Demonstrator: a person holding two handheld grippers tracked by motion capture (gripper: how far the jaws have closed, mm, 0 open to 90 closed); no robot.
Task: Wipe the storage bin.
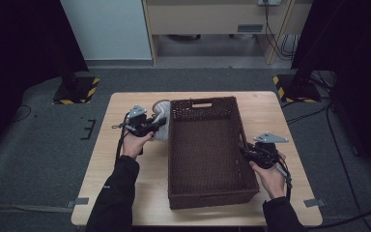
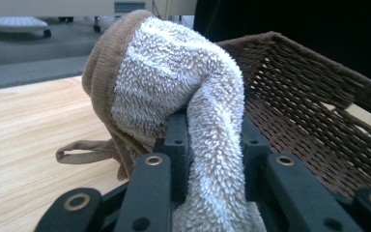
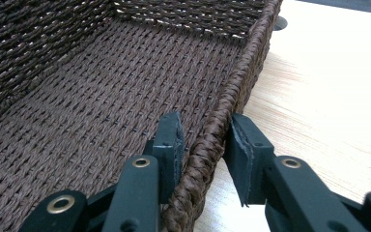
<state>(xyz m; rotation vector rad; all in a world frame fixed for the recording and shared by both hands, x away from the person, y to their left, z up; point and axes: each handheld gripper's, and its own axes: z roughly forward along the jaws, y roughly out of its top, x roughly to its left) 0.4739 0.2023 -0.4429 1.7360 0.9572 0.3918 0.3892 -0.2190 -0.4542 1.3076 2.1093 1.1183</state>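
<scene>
Clamped on both sides: my left gripper (image 2: 216, 159) has its black jaws pinched on a fluffy white terry sock with a tan knitted cuff (image 2: 174, 92), and my right gripper (image 3: 205, 150) grips the braided rim of the dark brown woven wicker basket (image 3: 101, 96), one jaw inside the wall and one outside.

Held above the pale wooden table (image 1: 125, 169), the sock sits just beside the basket's left wall near its far corner. It droops over the jaws, so I judge it light, limp and compressible. It won't break or slip readily, since the pile gives the pads plenty to bite. I hold it through the doubled-over middle, which seems a sound spot; a loose tan loop dangles at the cuff end and could snag on the wicker.

In the high view my left gripper (image 1: 142, 124) points across toward the basket, forearm running up from the near edge. My right gripper (image 1: 263, 151) reaches inward at the basket (image 1: 207, 150) from its right side, roughly midway along the wall, steadying it. The basket looks stiff and light.
</scene>
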